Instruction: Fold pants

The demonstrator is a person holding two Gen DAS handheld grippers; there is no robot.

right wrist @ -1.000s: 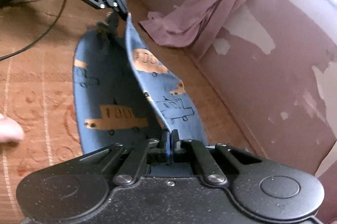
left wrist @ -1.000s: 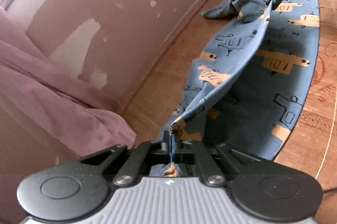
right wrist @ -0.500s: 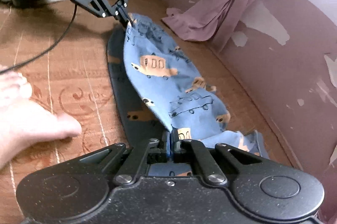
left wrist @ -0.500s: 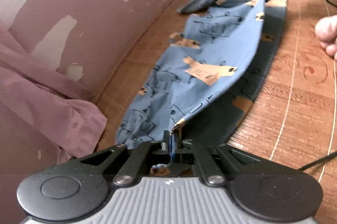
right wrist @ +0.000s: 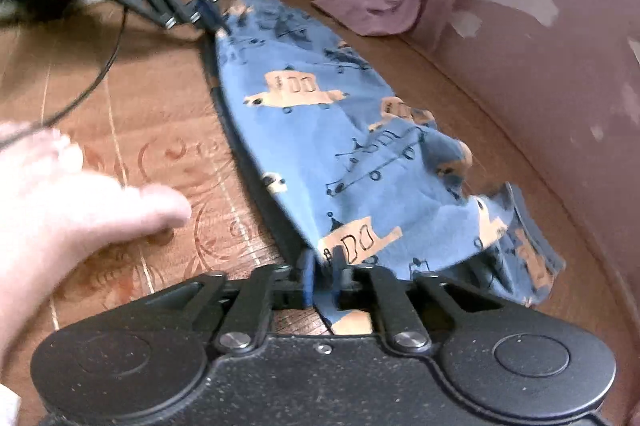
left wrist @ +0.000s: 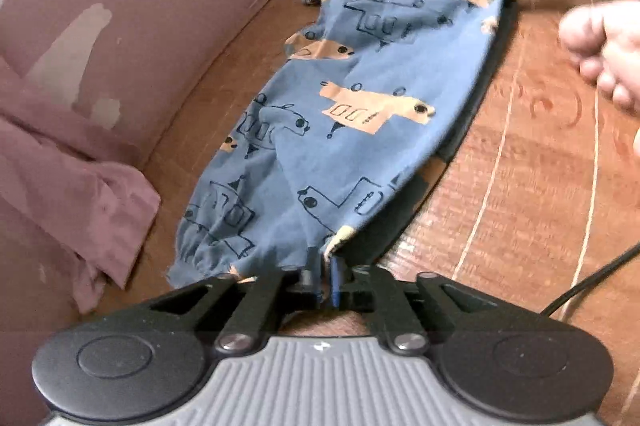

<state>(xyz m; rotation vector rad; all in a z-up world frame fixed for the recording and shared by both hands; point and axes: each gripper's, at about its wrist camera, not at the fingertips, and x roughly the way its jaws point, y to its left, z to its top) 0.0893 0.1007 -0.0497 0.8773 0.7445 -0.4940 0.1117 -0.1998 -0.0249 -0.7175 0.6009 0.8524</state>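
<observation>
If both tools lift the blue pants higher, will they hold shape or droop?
Probably droop: the pants sag and wrinkle between the left tool and right tool. Likely light: a thin edge pinch carries them. The bunched far side would probably drag along.

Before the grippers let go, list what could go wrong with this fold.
1. The pants lie bunched and wrinkled on the side toward the wall, so those creases may get folded in.
2. The left gripper and the right gripper each pinch only a thin edge; it could slip out and leave the fold crooked.
3. A bare foot sits close beside the pants and could catch the cloth.
</observation>
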